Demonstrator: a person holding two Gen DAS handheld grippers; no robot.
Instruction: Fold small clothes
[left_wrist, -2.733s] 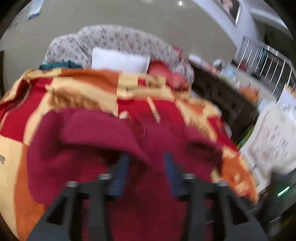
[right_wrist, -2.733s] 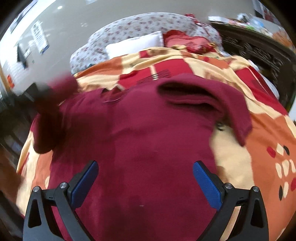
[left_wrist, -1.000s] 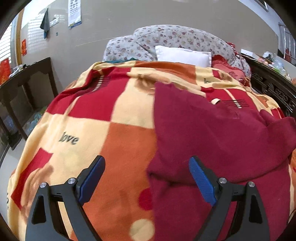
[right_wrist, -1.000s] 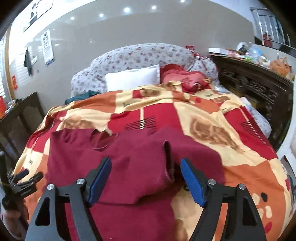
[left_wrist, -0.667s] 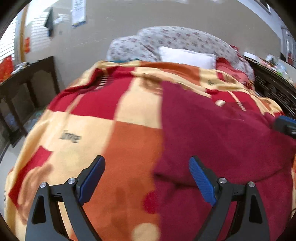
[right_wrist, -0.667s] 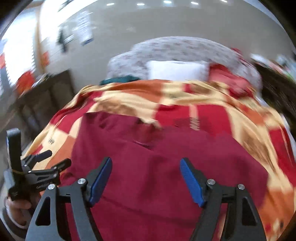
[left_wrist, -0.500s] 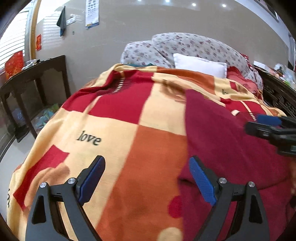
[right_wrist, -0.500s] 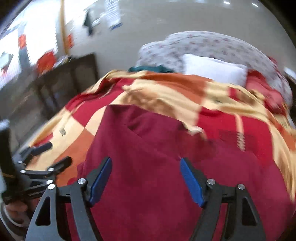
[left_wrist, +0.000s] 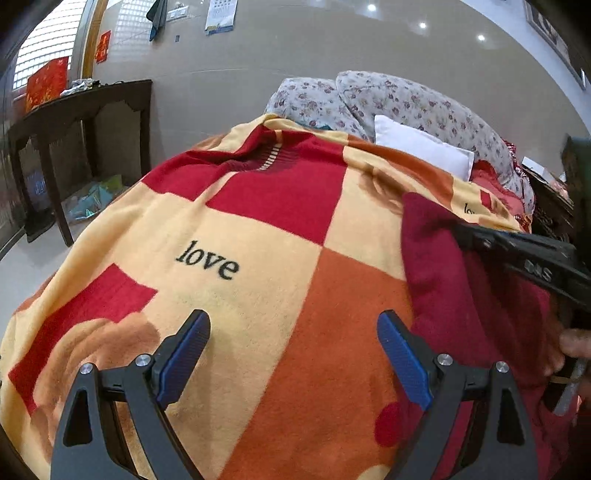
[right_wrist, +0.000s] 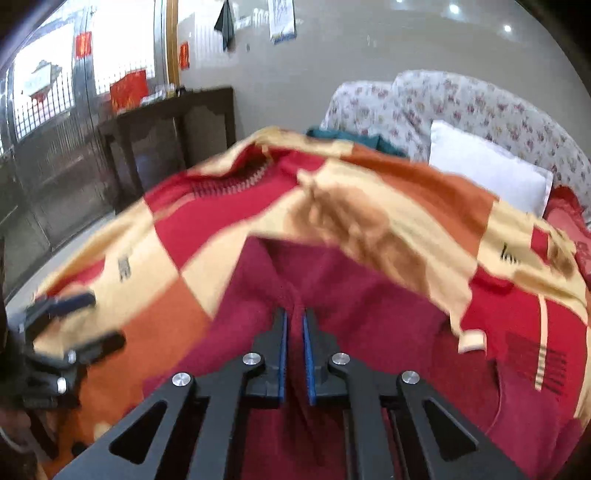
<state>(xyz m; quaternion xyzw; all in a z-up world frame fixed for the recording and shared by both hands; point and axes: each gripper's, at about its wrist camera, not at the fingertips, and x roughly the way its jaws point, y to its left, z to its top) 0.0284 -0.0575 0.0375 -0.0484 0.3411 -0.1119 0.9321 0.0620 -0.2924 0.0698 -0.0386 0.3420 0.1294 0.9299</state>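
One checkered blanket under left hand-held gripper agape, right hand-held gripper pinching maroon garment.

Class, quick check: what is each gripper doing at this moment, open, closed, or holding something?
Left gripper: open, empty, over the blanket.
Right gripper: closed, pinching a fold of the maroon garment.

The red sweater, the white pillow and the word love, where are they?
red sweater (right_wrist: 369, 314): right wrist view, flat part past the pinch.
white pillow (left_wrist: 421, 147): left wrist view, middle of its front.
word love (left_wrist: 207, 260): left wrist view, middle of the black letters.
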